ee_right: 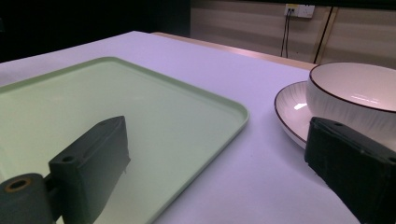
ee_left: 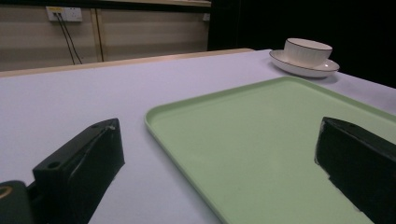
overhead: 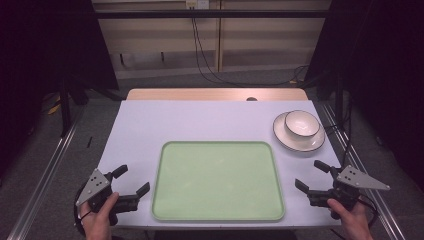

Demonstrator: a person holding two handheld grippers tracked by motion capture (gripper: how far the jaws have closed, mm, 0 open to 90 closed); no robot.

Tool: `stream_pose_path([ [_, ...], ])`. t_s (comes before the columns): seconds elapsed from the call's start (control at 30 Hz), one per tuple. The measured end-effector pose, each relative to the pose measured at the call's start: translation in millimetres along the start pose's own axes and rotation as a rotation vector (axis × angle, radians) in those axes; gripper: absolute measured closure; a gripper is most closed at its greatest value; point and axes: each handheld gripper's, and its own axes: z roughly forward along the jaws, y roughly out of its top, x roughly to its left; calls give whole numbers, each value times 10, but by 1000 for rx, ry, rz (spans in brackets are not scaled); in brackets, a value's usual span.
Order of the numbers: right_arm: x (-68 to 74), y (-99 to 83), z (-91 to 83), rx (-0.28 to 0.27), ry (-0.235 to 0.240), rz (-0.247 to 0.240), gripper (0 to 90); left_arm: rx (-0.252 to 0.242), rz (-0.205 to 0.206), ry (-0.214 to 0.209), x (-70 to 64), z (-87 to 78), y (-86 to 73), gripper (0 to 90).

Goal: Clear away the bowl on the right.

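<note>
Green tray (overhead: 218, 181) empty, bowl (overhead: 302, 123) on plate (overhead: 299, 142); both grippers' jaws wide apart, holding nothing.

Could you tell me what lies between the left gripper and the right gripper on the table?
The green tray lies between the left gripper and the right gripper, plain in the high view; nothing sits on it.

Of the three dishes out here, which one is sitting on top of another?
The white bowl with the dark rim. It sits inside the white plate at the table's far right. The plate and the green tray both rest straight on the table, and the tray carries nothing.
</note>
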Motion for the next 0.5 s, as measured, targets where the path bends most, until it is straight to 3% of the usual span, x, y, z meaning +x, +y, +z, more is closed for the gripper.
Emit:
stream_pose_path([
  [0.37,-10,-10,15,36,22,18,81,0,5,-4,2,-2,3,13],
  [0.4,-22,-7,18,62,53,15,148,-1,4,0,3,0,3,13],
  [0.5,-24,-9,32,82,54,16,115,0,4,-1,2,-3,3,13],
])
